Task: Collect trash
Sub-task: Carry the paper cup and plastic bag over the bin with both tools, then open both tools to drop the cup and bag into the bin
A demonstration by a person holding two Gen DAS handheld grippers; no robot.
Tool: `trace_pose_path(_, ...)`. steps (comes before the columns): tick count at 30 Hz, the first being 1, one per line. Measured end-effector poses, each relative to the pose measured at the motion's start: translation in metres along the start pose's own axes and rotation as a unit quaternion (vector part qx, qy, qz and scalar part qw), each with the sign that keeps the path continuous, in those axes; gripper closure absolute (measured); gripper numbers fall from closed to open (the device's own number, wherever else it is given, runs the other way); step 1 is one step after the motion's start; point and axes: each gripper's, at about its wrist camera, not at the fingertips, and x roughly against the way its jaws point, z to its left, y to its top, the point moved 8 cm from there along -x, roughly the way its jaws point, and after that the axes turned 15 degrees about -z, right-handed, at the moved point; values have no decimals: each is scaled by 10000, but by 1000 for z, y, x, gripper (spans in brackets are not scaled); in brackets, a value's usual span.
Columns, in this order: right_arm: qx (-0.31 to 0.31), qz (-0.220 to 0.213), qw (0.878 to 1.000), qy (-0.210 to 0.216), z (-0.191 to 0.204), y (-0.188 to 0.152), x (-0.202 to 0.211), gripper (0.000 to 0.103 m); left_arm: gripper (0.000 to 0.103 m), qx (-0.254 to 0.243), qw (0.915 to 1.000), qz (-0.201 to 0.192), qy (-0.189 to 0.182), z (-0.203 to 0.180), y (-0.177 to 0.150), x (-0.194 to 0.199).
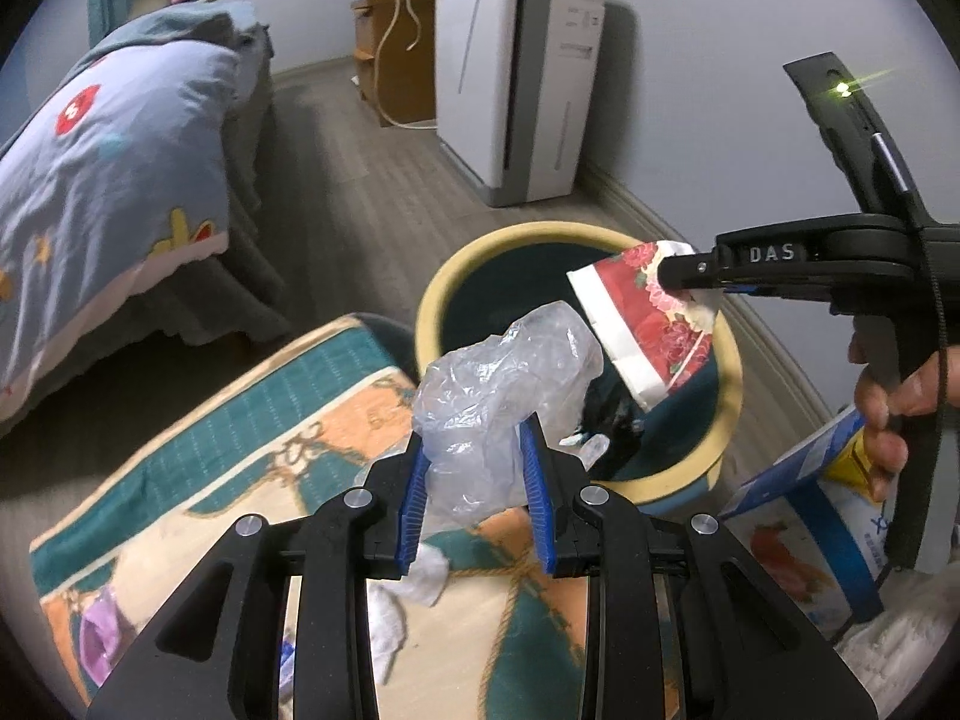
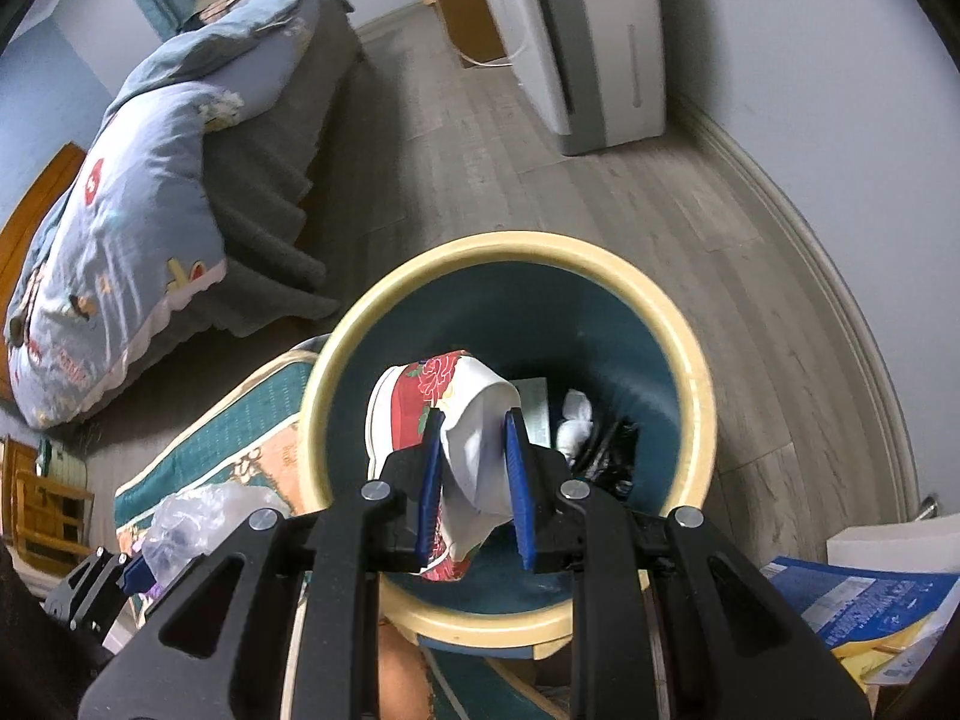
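My left gripper point(image 1: 477, 450) is shut on a crumpled clear plastic bag point(image 1: 504, 384), held over a patterned green and orange cloth point(image 1: 240, 450) just short of the bin. The round bin point(image 1: 432, 294) has a cream rim and a dark teal inside, with scraps at its bottom. My right gripper point(image 2: 474, 456) is shut on a red floral paper wrapper point(image 2: 432, 396) and hangs over the bin's point(image 2: 702, 396) mouth. In the left wrist view that right gripper point(image 1: 672, 273) comes in from the right with the floral wrapper point(image 1: 654, 324) above the bin. The left gripper point(image 2: 138, 570) with the plastic bag point(image 2: 198, 516) shows low left in the right wrist view.
A bed with a blue quilt point(image 1: 108, 180) stands at the left. A white appliance point(image 1: 516, 78) stands by the far wall beside a wooden cabinet point(image 1: 390, 42). Blue printed packaging point(image 1: 804, 516) lies right of the bin. White tissue scraps point(image 1: 420, 576) and a purple item point(image 1: 99, 630) lie on the cloth.
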Motion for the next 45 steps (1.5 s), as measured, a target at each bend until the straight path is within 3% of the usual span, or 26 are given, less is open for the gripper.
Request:
trace_pose_path(6,-213,-130,9994,-256,-22,5,3,83,73,39,9999,-20,-96,-15,2,-13)
trace_pose_path(17,-478,-418,9966,-518,-43,15,12,83,72,253,9982,-531,-150,-29,31,-29)
trace_pose_path(20,-512,-526,9959,-536,-44,18,14,83,67,216,9975,-655,-140,-30,37,-29)
trace_pose_path(24,-505,-519,9957,-573,-45,19,12,81,37,179,9966,-788,-134,-32,40,-26)
trace_pose_path(26,-483,-525,9957,-598,-45,19,13,74,32,134,9967,-788,-122,-32,40,-25)
trace_pose_path(33,-538,-566,9956,-520,-37,23,17,30,12,89,9972,-746,-34,-28,35,-18)
trace_pose_path(36,-506,-613,9959,-422,-29,25,21,16,11,41,9971,-756,3,-24,33,-8)
trace_pose_path(40,-404,-648,9964,-372,-18,26,28,7,9,-5,9971,-754,97,-13,28,8)
trace_pose_path(45,-324,-653,9966,-384,-5,21,38,6,8,22,9963,-816,269,5,22,37)
